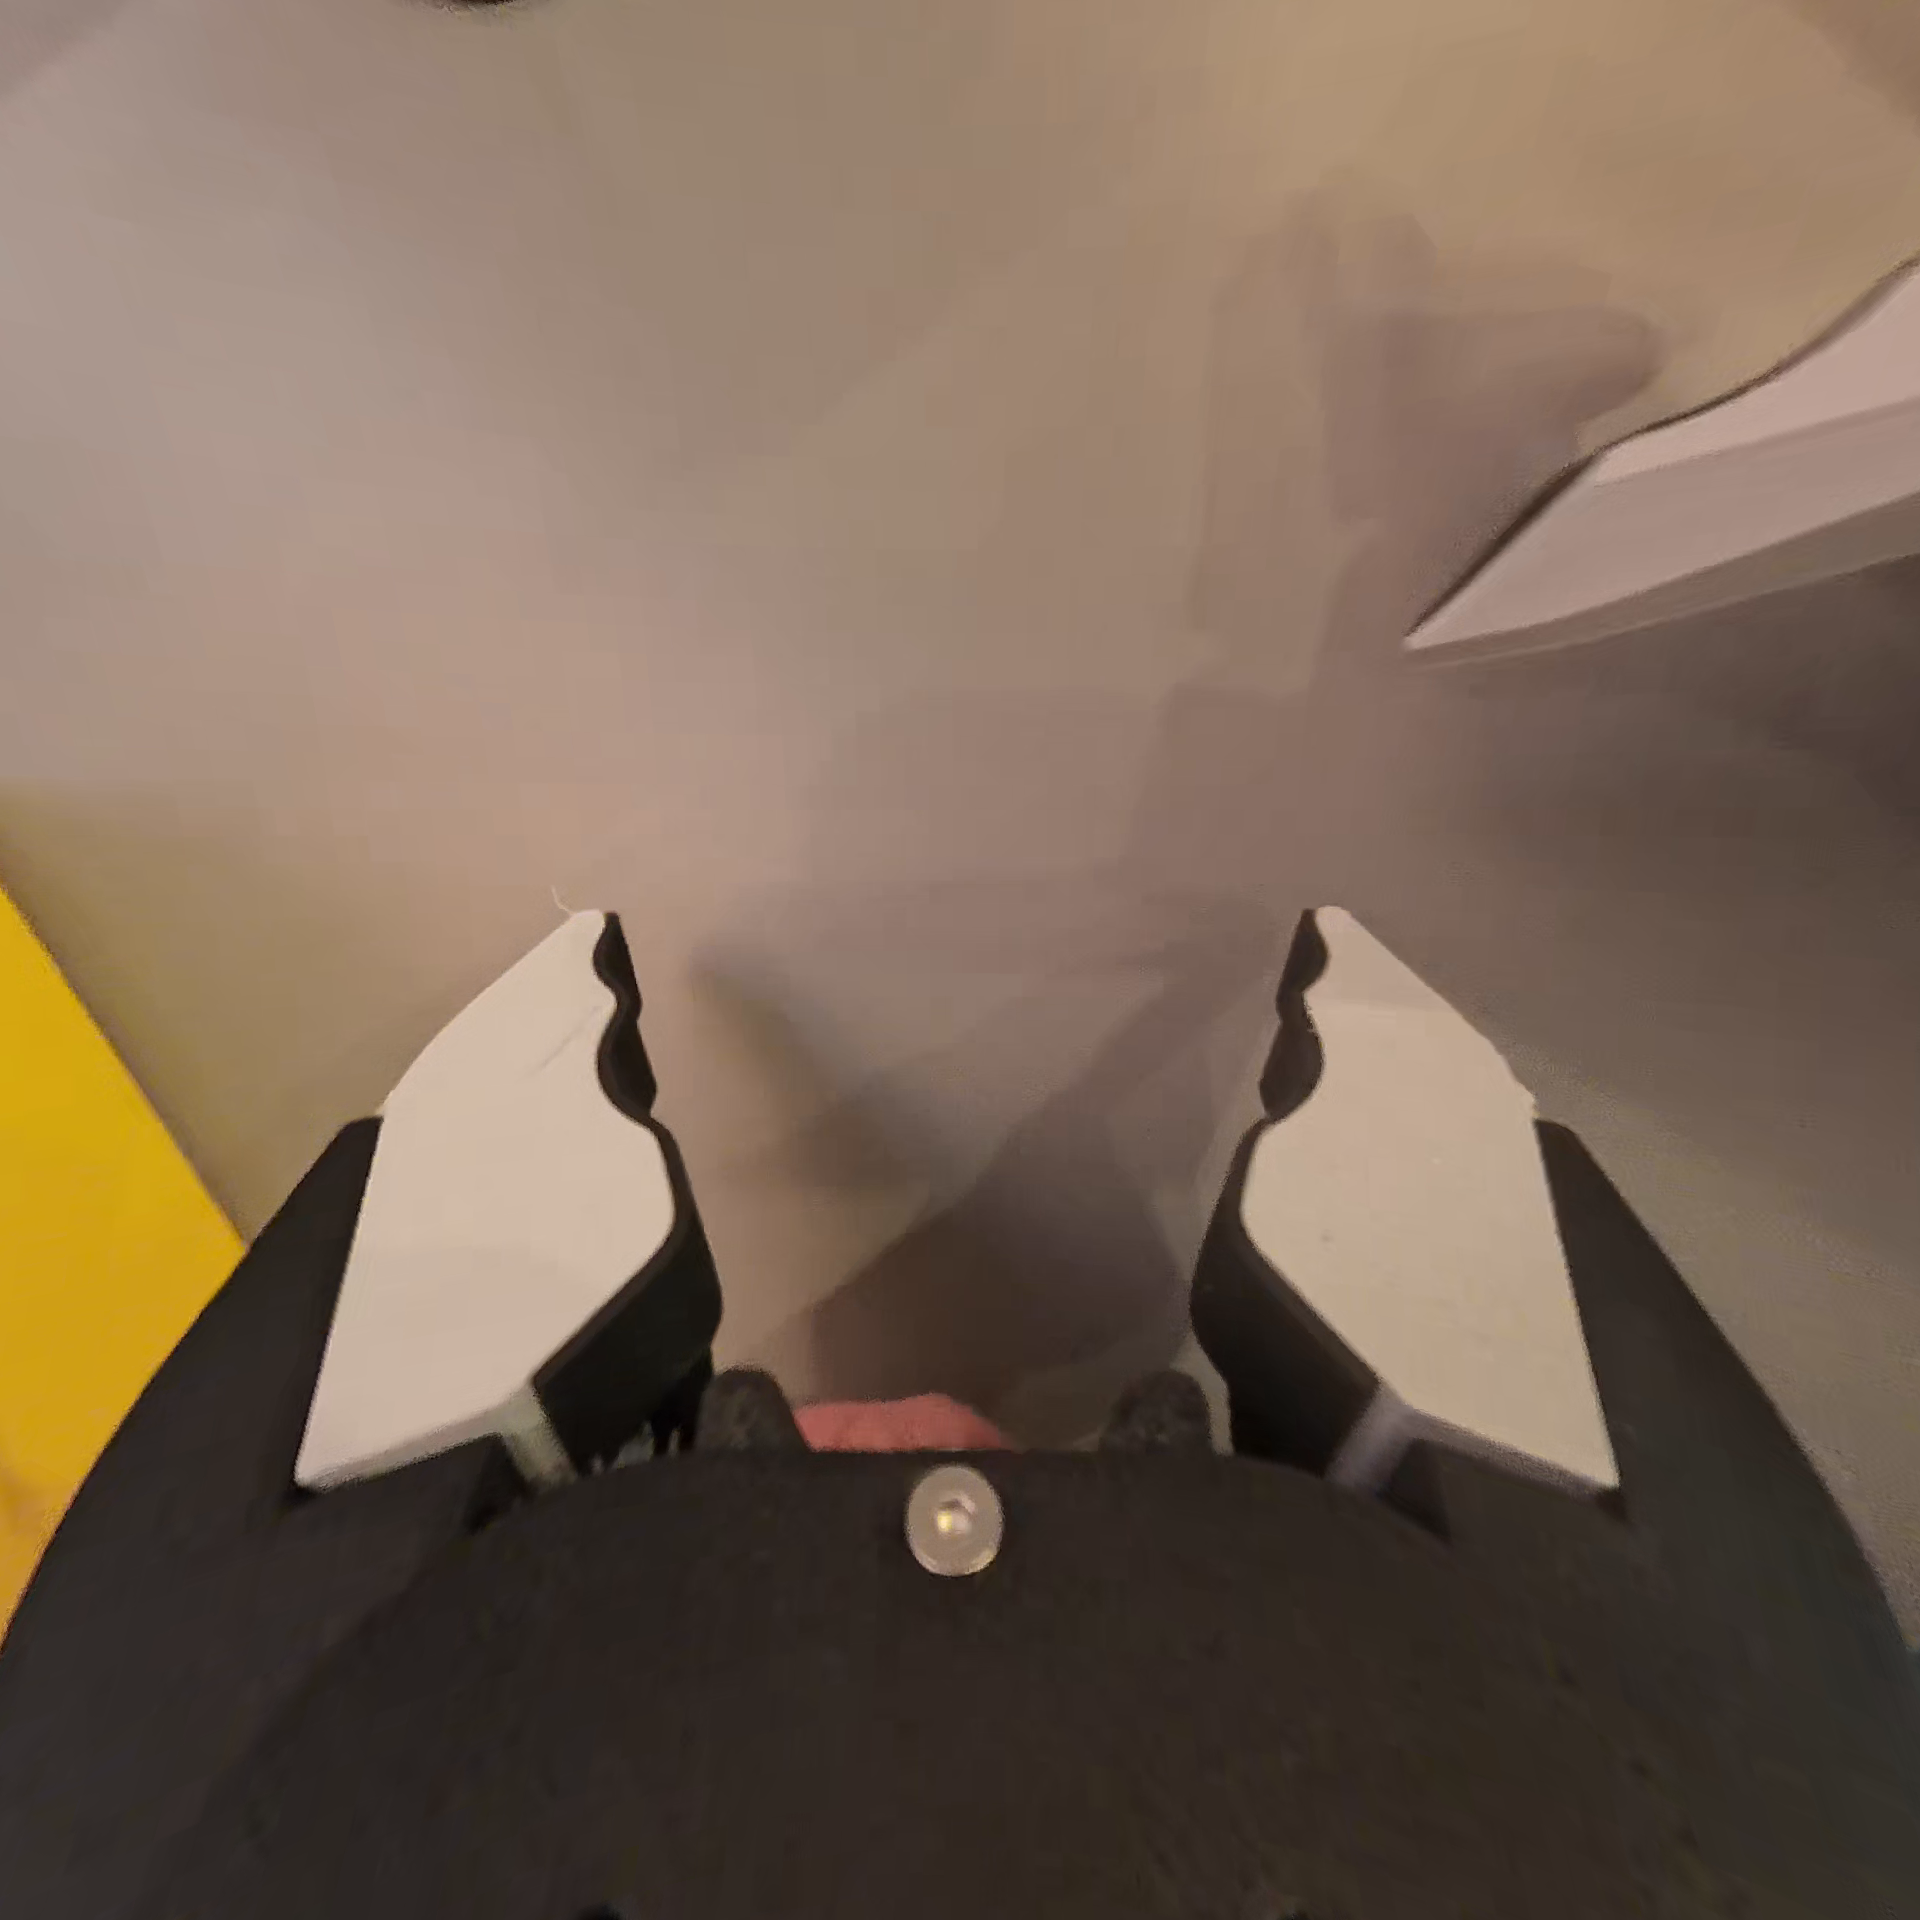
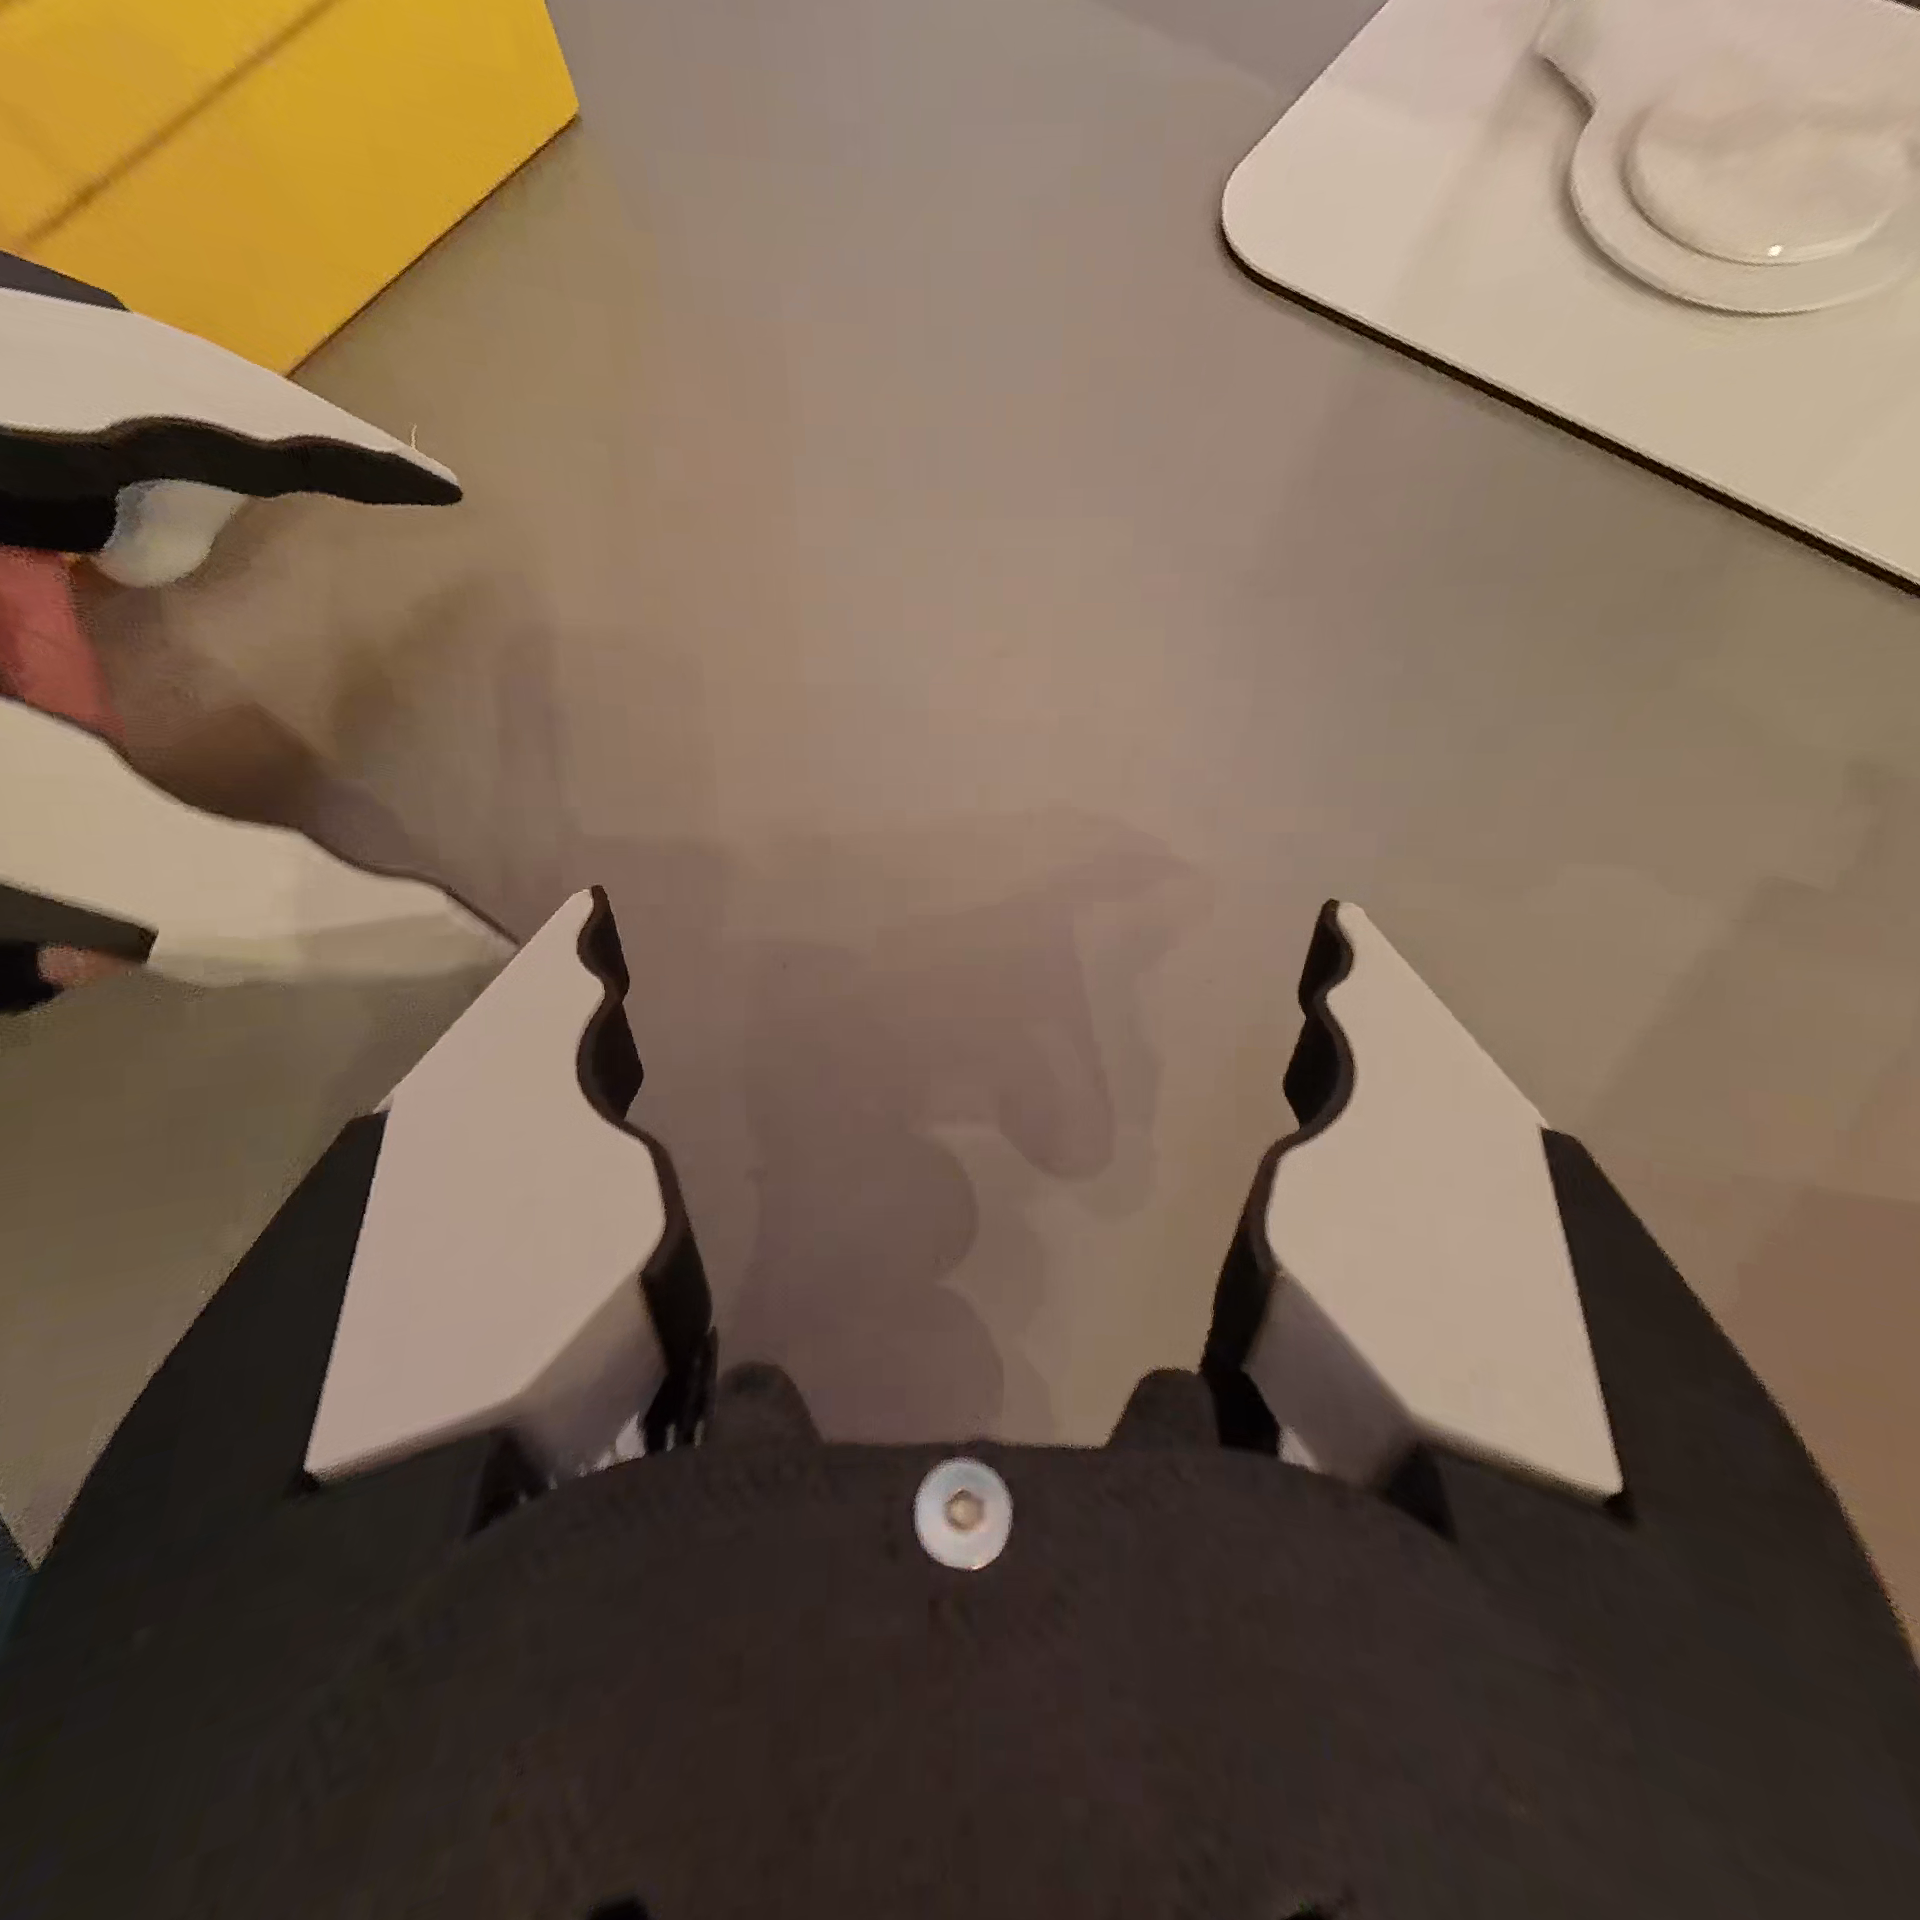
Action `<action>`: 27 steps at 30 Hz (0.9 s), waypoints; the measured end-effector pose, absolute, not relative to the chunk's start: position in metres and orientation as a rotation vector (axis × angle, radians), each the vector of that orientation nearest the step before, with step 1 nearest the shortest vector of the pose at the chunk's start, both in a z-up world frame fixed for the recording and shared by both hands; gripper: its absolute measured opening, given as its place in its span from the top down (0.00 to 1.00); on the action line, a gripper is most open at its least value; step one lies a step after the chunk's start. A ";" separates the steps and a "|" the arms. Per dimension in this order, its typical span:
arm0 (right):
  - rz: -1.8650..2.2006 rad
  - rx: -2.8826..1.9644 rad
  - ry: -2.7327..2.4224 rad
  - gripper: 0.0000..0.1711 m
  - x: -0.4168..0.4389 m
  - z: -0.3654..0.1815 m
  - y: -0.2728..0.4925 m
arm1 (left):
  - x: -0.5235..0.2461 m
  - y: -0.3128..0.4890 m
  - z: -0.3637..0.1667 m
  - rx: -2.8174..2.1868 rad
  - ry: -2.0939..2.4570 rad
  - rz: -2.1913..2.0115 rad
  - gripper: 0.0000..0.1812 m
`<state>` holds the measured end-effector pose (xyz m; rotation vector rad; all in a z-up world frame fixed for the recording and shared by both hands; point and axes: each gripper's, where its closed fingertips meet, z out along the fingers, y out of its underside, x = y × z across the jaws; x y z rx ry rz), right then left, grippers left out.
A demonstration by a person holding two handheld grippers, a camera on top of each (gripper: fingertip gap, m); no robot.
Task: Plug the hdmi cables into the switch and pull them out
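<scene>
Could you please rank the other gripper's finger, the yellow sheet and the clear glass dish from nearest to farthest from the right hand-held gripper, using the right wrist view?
From the right hand-held gripper:
1. Left hand-held gripper's lower finger, just left.
2. Yellow sheet, far left.
3. Clear glass dish, far right, on the white mat.
The last two are close to call.

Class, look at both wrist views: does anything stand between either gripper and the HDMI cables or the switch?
That cannot be judged: neither cables nor switch are in view. Both the left gripper and right gripper are open over bare grey table.

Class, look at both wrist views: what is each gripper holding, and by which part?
Nothing: the left gripper and the right gripper are both open and empty.
</scene>
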<state>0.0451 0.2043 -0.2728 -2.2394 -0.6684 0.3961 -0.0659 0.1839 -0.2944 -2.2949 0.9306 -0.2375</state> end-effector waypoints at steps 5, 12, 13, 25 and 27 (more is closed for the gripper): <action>0.401 -2.239 -0.685 0.26 0.040 -0.275 0.206 | -0.081 0.192 -0.300 -2.332 0.884 -0.222 0.36; 0.419 -2.232 -0.685 0.26 0.038 -0.276 0.207 | -0.093 0.192 -0.305 -2.370 0.832 -0.247 0.34; 0.421 -2.228 -0.686 0.26 0.038 -0.275 0.207 | -0.092 0.191 -0.304 -2.369 0.836 -0.252 0.34; 0.460 -2.155 -0.695 0.32 0.040 -0.262 0.202 | -0.123 0.187 -0.143 -1.996 0.801 -0.254 0.55; 0.464 -2.136 -0.691 0.32 0.039 -0.256 0.202 | -0.182 0.215 -0.139 -2.061 0.656 -0.151 0.55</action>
